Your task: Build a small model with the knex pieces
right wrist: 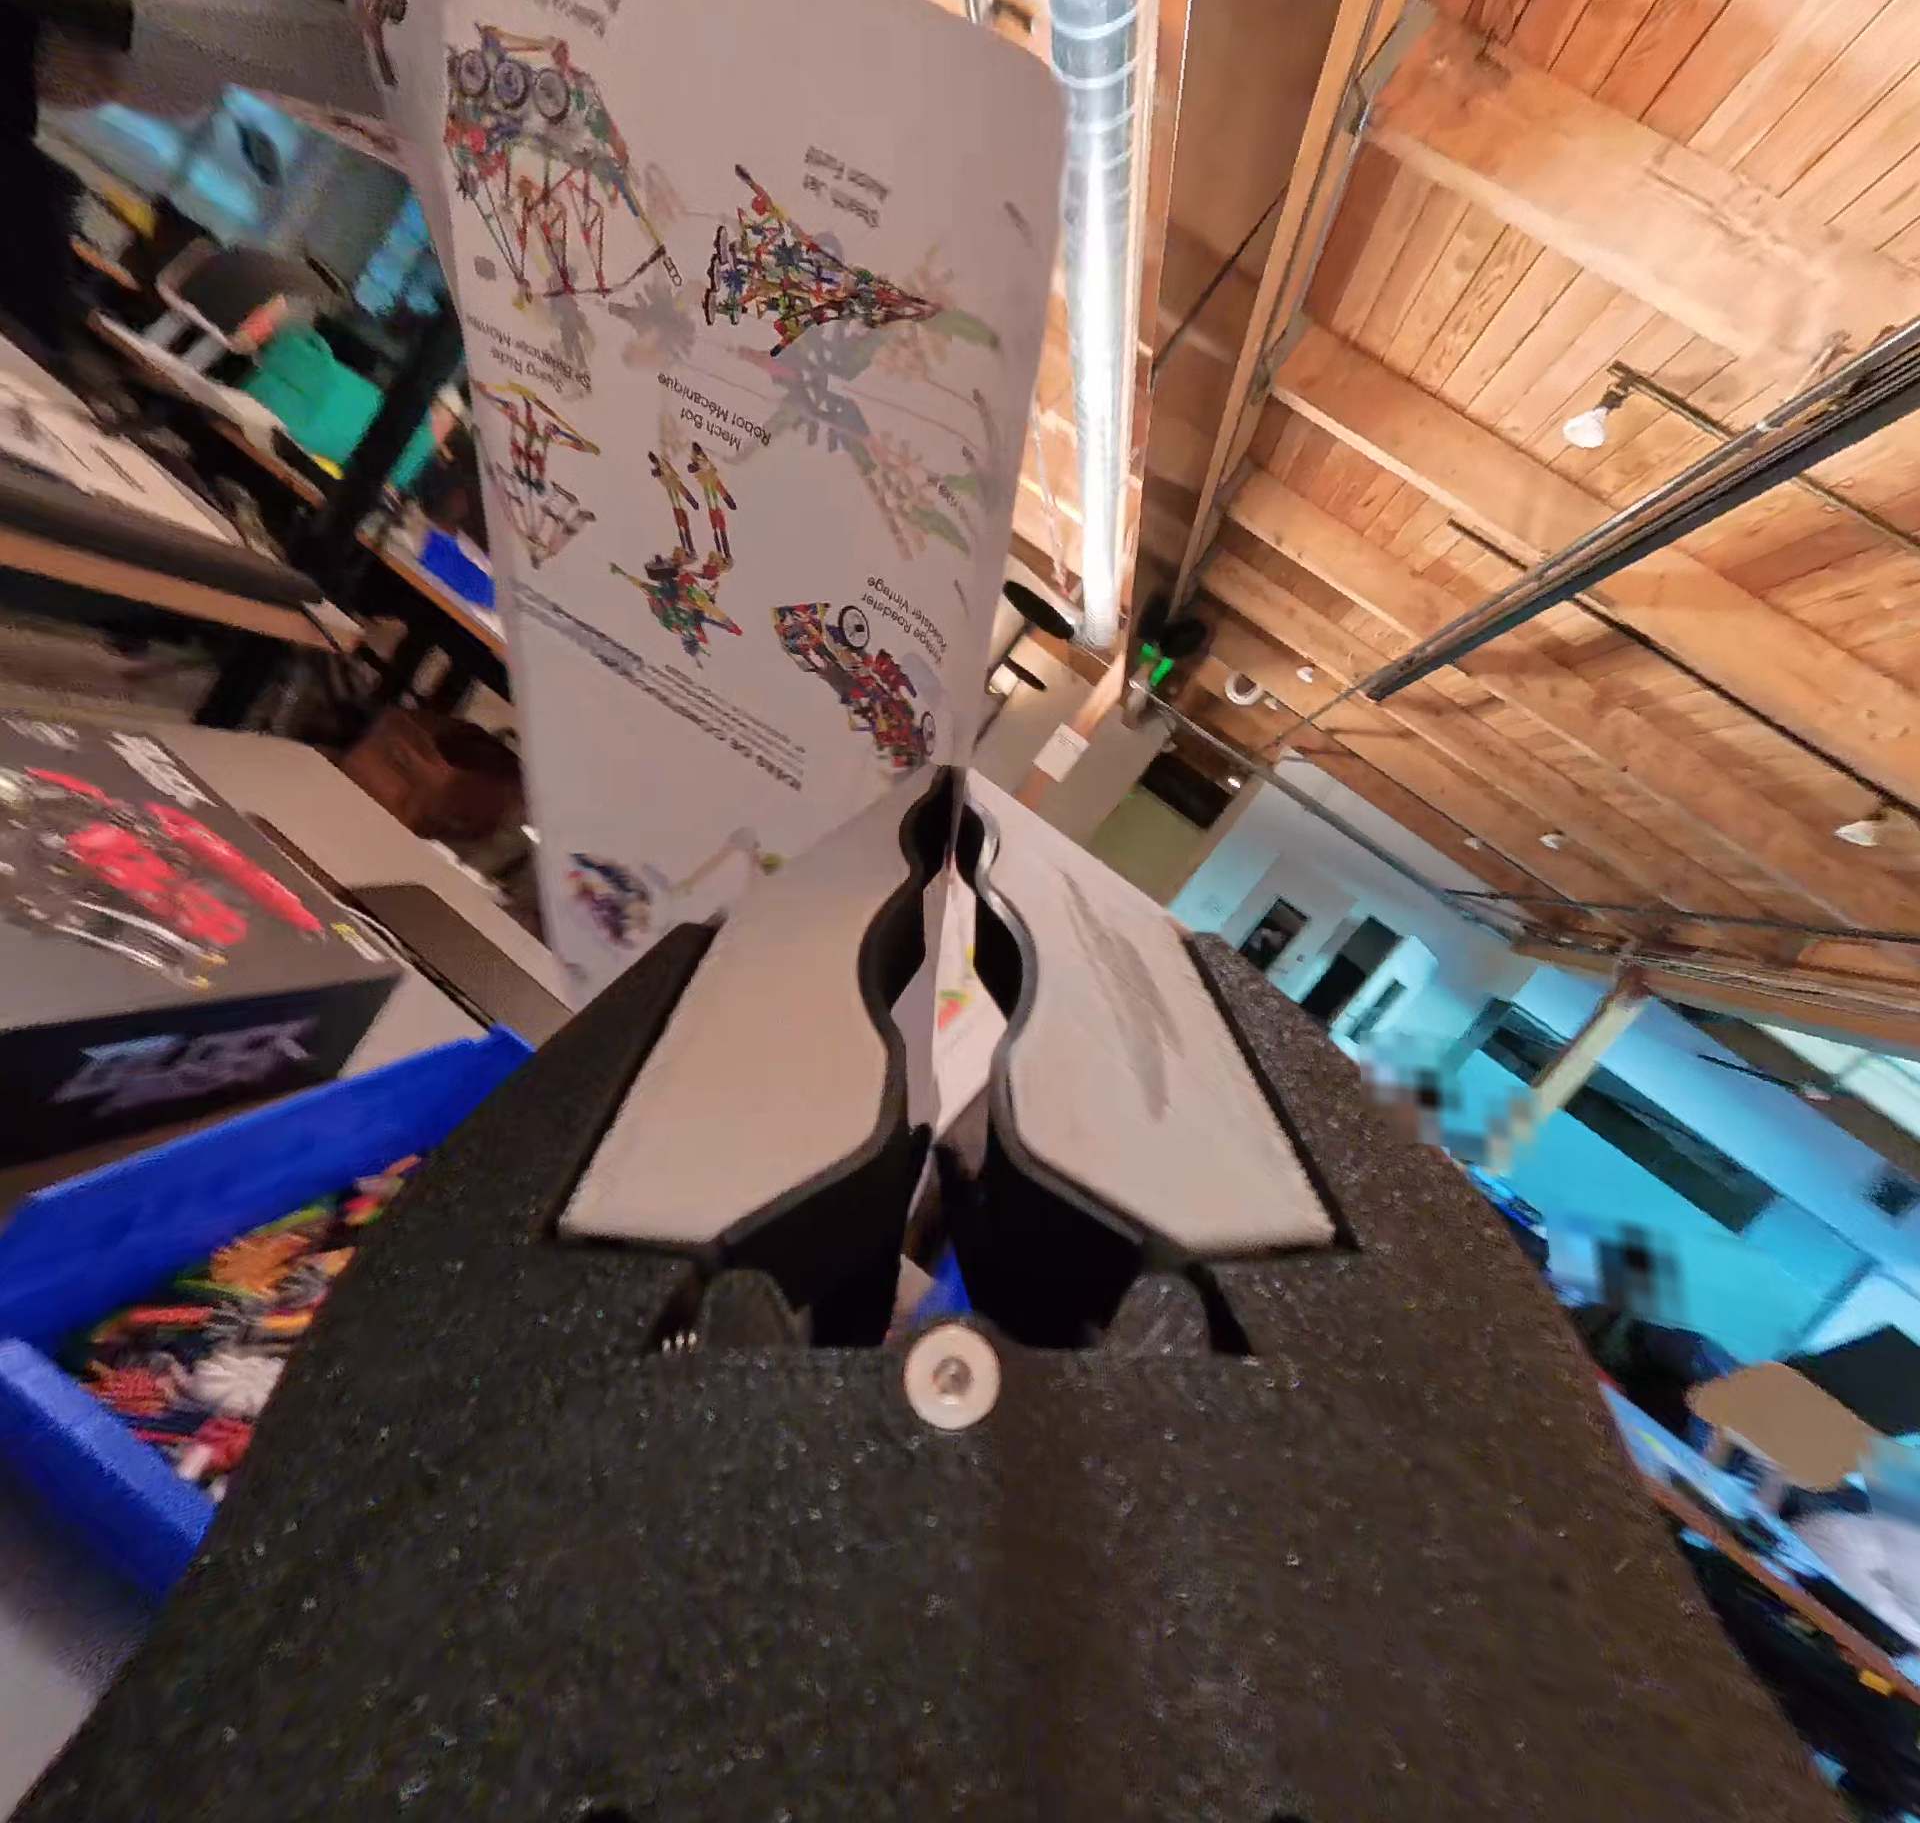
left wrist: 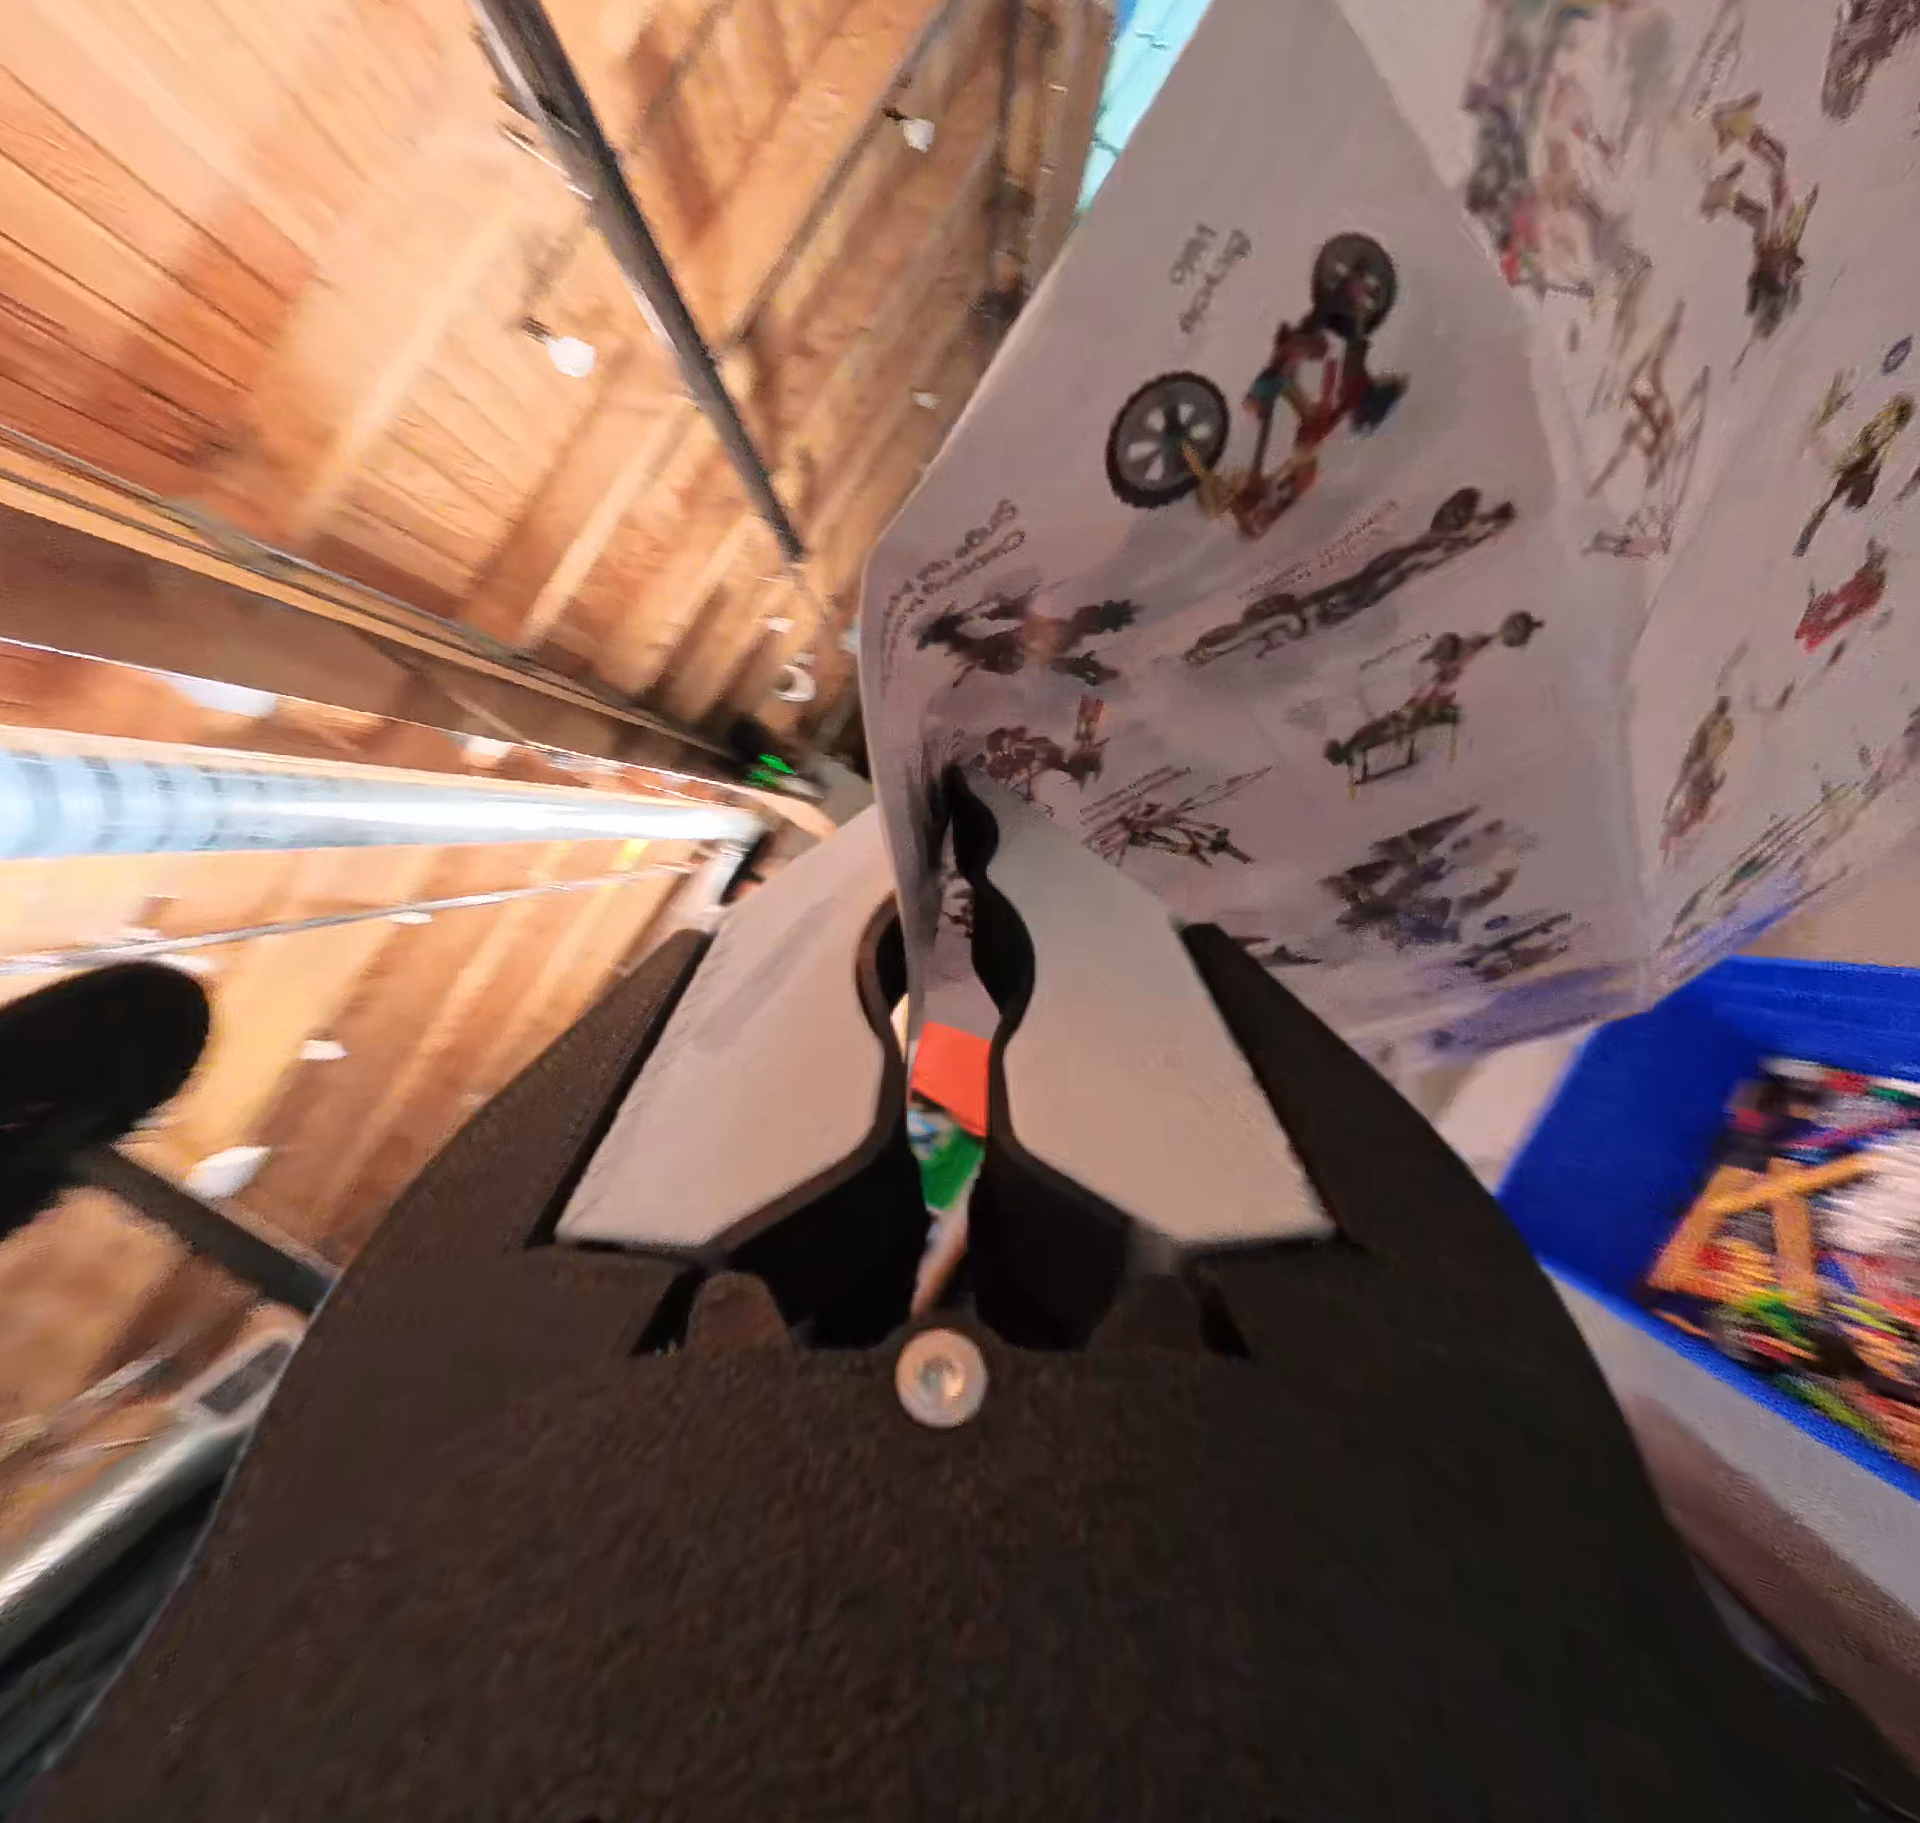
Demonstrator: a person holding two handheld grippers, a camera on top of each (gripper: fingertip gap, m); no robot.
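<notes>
A blue bin (left wrist: 1621,1181) is sitting low at the right of the left wrist view, and it is holding a heap of small, many-coloured construction-toy pieces (left wrist: 1797,1264) (rods and connectors, too blurred to sort out). The same bin (right wrist: 239,1139) is showing at the lower left of the right wrist view, again with the bright pieces (right wrist: 208,1347) piled inside.

The left gripper (left wrist: 951,807) is clamping a large white printed sheet (left wrist: 1299,578) between its fingers (left wrist: 769,1056); the sheet is rising up and to the right, covered with pictures of toy models, and its lower edge is running down through the gap between the fingers. The right gripper (right wrist: 951,786) is likewise pinching a white printed sheet (right wrist: 727,402) at the fingertips, the fingers (right wrist: 1122,1056) closed on its edge, the sheet standing up and leaning left. Whether both are gripping one and the same sheet I cannot tell.

Only the right wrist view is showing a dark box (right wrist: 156,952) with a red car pictured on it, lying just behind the bin, and a long room with cluttered tables (right wrist: 1766,1565) off to the right. Both views are showing a wooden plank ceiling (left wrist: 312,215) and a silvery duct (right wrist: 1086,267).
</notes>
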